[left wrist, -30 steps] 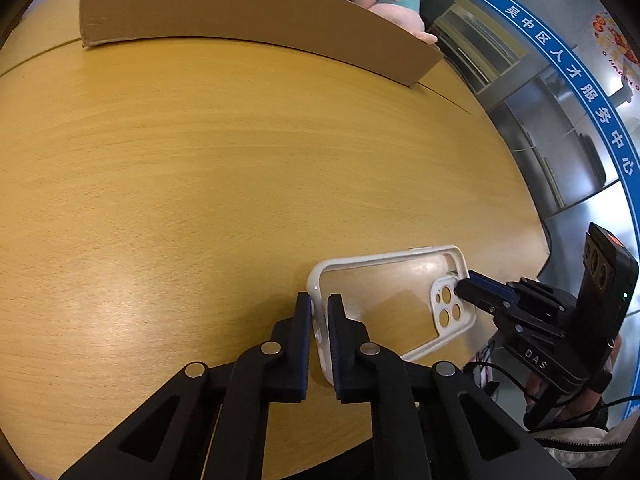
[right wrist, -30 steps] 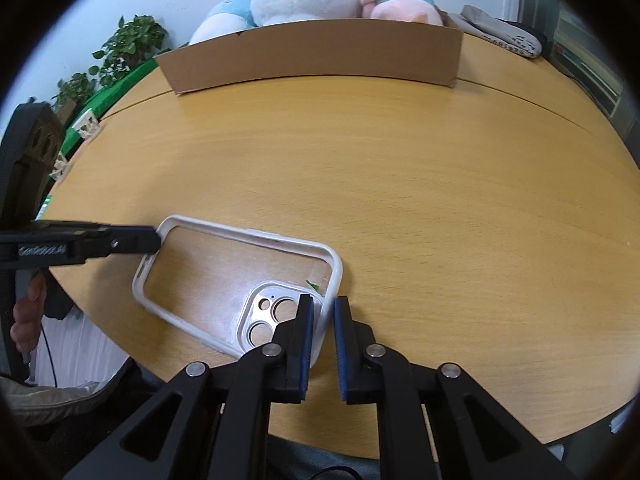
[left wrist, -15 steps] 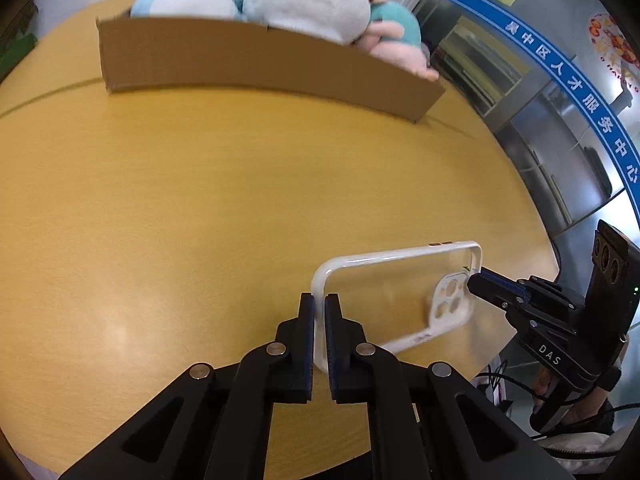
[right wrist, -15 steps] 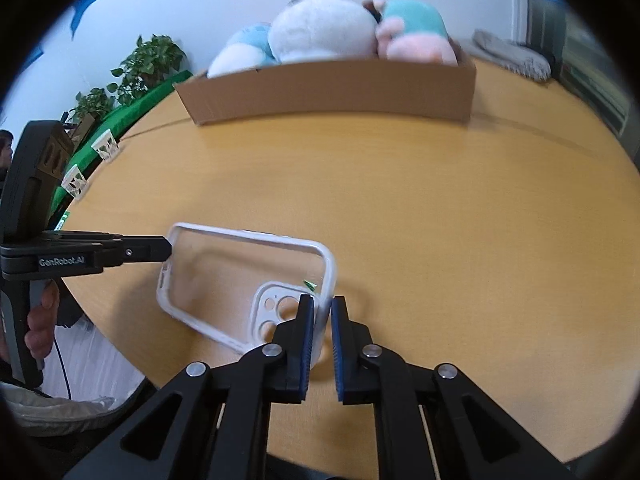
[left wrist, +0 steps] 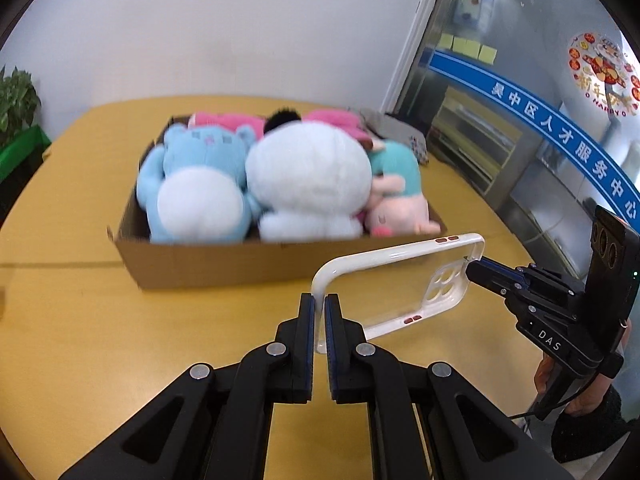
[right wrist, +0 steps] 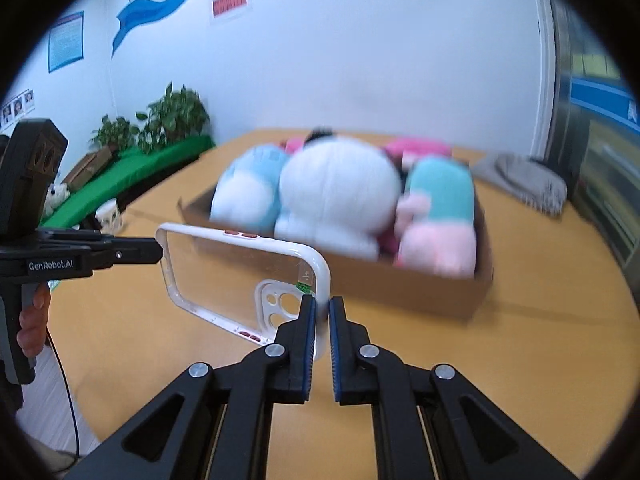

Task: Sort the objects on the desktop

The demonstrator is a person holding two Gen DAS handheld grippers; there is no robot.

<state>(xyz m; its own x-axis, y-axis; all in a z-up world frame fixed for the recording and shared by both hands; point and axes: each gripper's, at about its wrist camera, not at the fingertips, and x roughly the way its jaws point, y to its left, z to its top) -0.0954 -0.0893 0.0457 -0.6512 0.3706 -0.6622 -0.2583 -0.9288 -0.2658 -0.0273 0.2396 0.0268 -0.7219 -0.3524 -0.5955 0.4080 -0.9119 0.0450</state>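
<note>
Left gripper [left wrist: 319, 312]: one. Its two fingers [left wrist: 306, 322] are pressed nearly together, clamped on the rounded end rim of the phone case [left wrist: 384, 280]. In the right wrist view the same gripper [right wrist: 158, 249] enters from the left edge, its tip meeting the case's far short end; a hand [right wrist: 30, 320] grips its handle.

Right gripper [right wrist: 322, 316]: one. Its fingers [right wrist: 309, 320] are likewise almost closed, pinching the case [right wrist: 224, 268] by the rim at the camera-cutout end. From the left wrist view it [left wrist: 474, 270] reaches in from the right and grips that same end.

Phone case: one, clear back with a white rim, small red side buttons and a white camera-hole block. It is held between the two grippers, one at each short end, lifted clear of the tabletop [left wrist: 100, 328] and tilted on edge, in front of the cardboard box [left wrist: 224, 264].

Cardboard box: one, open-topped, standing on the tabletop beyond the case.

Plush toys: blurred; a blue-and-white one [left wrist: 196, 188], a large white one [left wrist: 308, 176] and a teal-and-pink one [left wrist: 396, 196] sit along the near side of the box, with pink plush behind them, count unclear.

Grey fabric item [right wrist: 520, 180]: one, lying on the tabletop to the right of the box.

Potted plants [right wrist: 176, 112]: at least two, beside the wall at left.
</note>
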